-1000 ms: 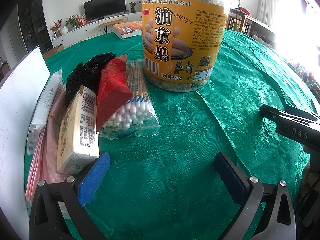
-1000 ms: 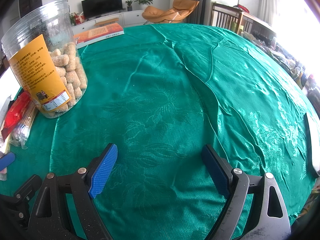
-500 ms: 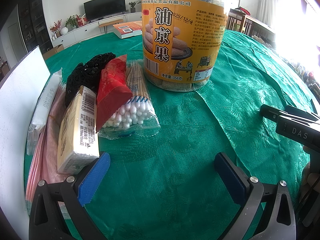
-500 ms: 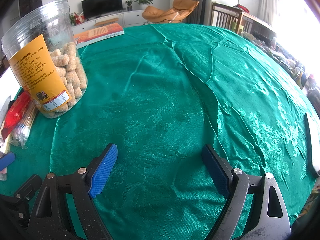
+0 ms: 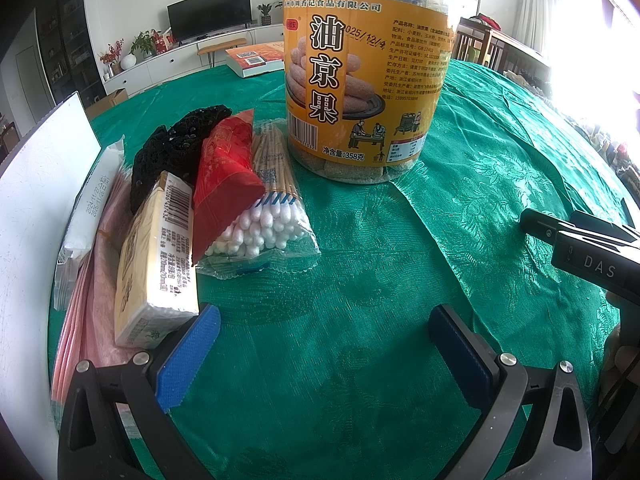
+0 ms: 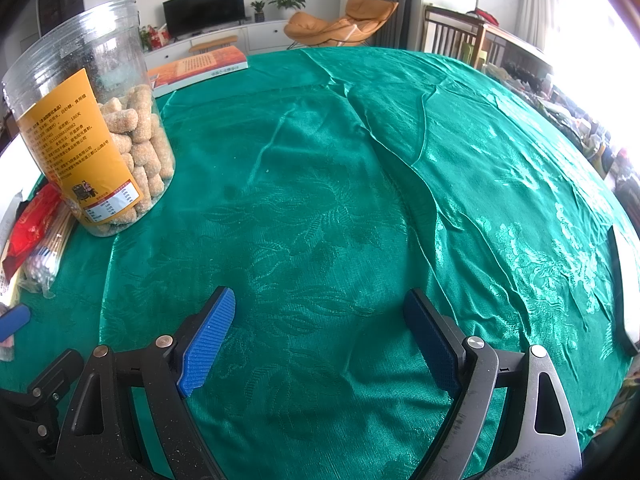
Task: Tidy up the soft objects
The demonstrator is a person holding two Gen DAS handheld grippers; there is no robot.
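At the far left of the desk (image 5: 360, 320) my soft pile lies: tissue pack (image 5: 156, 264), red pouch (image 5: 220, 172), cotton swab bag (image 5: 264, 216). All look light and squashy; I'd pinch mid-body. My left tool (image 5: 320, 344) and right tool (image 6: 320, 336) gape, released.

A black flat television (image 6: 204, 8) on a long white cabinet (image 6: 240, 38), an orange lounge chair (image 6: 340, 24), bright curtained windows (image 6: 580, 4)
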